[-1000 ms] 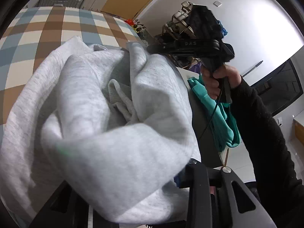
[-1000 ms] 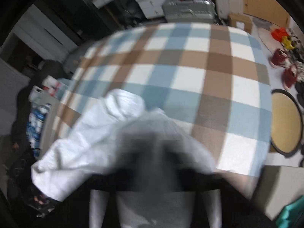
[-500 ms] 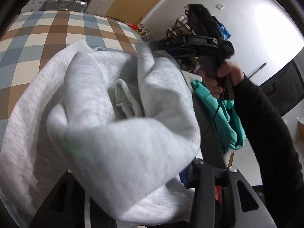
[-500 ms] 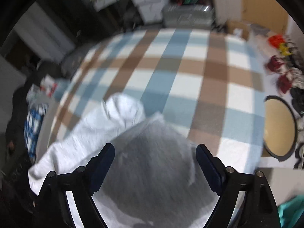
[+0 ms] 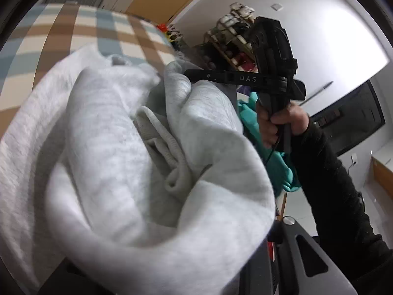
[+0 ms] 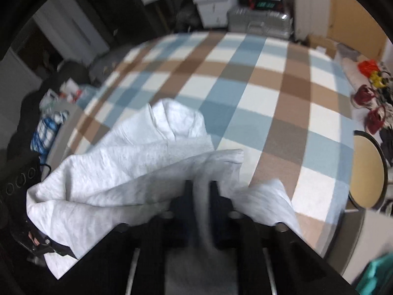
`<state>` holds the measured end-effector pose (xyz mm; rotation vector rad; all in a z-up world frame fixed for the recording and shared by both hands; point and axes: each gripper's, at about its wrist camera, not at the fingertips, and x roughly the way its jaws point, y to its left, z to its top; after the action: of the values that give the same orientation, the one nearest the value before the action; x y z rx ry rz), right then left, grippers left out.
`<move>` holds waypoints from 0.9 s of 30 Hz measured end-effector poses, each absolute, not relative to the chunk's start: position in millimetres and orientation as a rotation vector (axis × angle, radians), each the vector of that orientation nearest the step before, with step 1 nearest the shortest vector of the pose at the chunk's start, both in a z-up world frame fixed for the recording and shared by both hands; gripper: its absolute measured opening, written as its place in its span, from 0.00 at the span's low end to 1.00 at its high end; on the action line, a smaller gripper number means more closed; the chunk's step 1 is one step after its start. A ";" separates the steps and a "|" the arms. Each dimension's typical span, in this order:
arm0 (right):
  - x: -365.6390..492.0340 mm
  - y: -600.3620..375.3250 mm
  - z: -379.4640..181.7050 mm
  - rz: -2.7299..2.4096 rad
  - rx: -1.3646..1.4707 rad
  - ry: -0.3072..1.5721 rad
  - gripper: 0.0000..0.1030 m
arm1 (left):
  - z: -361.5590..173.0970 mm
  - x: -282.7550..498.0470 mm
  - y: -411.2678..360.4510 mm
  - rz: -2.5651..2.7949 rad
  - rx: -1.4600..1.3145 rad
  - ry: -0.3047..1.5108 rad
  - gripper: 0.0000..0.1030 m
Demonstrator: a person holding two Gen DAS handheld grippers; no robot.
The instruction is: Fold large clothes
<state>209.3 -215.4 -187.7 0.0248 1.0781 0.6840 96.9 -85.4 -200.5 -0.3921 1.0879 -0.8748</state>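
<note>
Right wrist view: the grey sweatshirt hangs bunched between the two tools, over the near edge of the checked bed cover, which fills the frame from 10 to 2 o'clock. The right gripper has its jaws pinched tight on a gathered fold of the fabric at the centre of this view; cloth spills out to either side of them, toward 9 and 3 o'clock.

Left wrist view: the same garment fills the frame from 7 to 1 o'clock. The right-hand tool bites an upper edge of it at about 12 o'clock, held by a hand in a black sleeve. The left gripper is closing. Cloth drapes over its jaws at 6 o'clock, and contact between its pads and the fabric is hidden, so a firm hold cannot be confirmed.

Handling properties (judged):
- Soft, thick knit; no stiffness. It sags and folds under its own weight.
- Moderately heavy for a garment; a shallow pinch on a single layer may slip.
- Not fragile and not slippery; the fleece surface grips well.

Recommended hold points: the ribbed band, visible near the centre, and the matching hem or shoulder corners. Seamed edges resist stretching and let the cloth hang flat.

A teal garment lies at 3 o'clock, apart from the work.
</note>
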 end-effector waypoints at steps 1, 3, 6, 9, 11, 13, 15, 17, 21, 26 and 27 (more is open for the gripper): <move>202.4 -219.8 -180.4 0.684 0.057 1.044 0.07 | -194.7 93.3 -85.1 -0.880 -0.374 1.066 0.18; 186.1 -226.5 -163.1 0.676 0.094 0.966 0.06 | -176.5 80.6 -93.1 -0.886 -0.298 0.998 0.17; 158.2 -240.0 -137.7 0.648 0.157 0.855 0.05 | -152.7 63.0 -104.8 -0.914 -0.223 0.922 0.15; 142.7 -256.5 -123.9 0.622 0.241 0.796 0.05 | -137.7 51.5 -115.5 -0.920 -0.188 0.883 0.15; 133.4 -261.6 -111.5 0.598 0.282 0.768 0.05 | -130.5 50.5 -117.2 -0.913 -0.181 0.875 0.14; 128.4 -257.6 -96.7 0.588 0.277 0.745 0.05 | -121.4 51.6 -108.1 -0.905 -0.197 0.870 0.14; 126.0 -249.0 -77.3 0.593 0.273 0.718 0.04 | -109.1 55.4 -89.1 -0.892 -0.232 0.860 0.14; 126.6 -237.0 -59.3 0.605 0.251 0.702 0.04 | -101.9 63.5 -63.9 -0.883 -0.283 0.859 0.13; 151.9 -191.3 -40.0 0.626 0.185 0.709 0.04 | -99.1 85.5 -0.1 -0.801 -0.373 0.824 0.13; 227.6 -109.2 -106.9 0.591 0.025 0.935 0.04 | -171.2 133.4 72.5 -0.647 -0.546 0.923 0.13; 242.2 -90.9 -128.8 0.568 -0.040 0.994 0.04 | -186.9 141.1 80.7 -0.615 -0.571 0.953 0.13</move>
<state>242.2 -90.9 -128.8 -0.0403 0.9938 0.5676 141.1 80.7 -186.9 -0.5715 0.9532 -0.6154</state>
